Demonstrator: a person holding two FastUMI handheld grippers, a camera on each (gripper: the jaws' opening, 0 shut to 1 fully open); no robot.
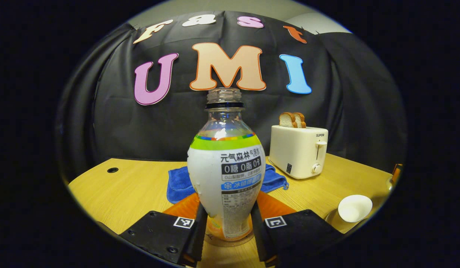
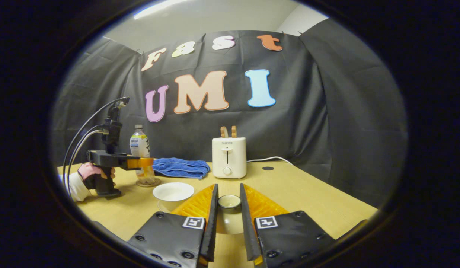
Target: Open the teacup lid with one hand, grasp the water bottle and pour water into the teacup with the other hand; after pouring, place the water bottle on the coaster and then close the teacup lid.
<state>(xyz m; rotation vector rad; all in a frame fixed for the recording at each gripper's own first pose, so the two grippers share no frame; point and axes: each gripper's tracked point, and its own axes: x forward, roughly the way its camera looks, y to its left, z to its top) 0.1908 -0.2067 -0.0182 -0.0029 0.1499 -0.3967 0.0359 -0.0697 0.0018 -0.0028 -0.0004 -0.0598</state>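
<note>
On the worktop [image 2: 308,193], the left hand-held gripper [image 1: 228,223] pinches the water bottle [image 1: 226,167] on its coaster [image 2: 148,183]; the right hand-held gripper [image 2: 229,219] pinches the teacup lid [image 2: 229,201] beside the teacup [image 2: 173,193].

The toaster [image 1: 298,150] at far right bears the brand "SUPOR" on its front. The water bottle [image 1: 226,175] carries a printed label; its wording is not transcribed. Square coded markers sit on the finger blocks.
</note>
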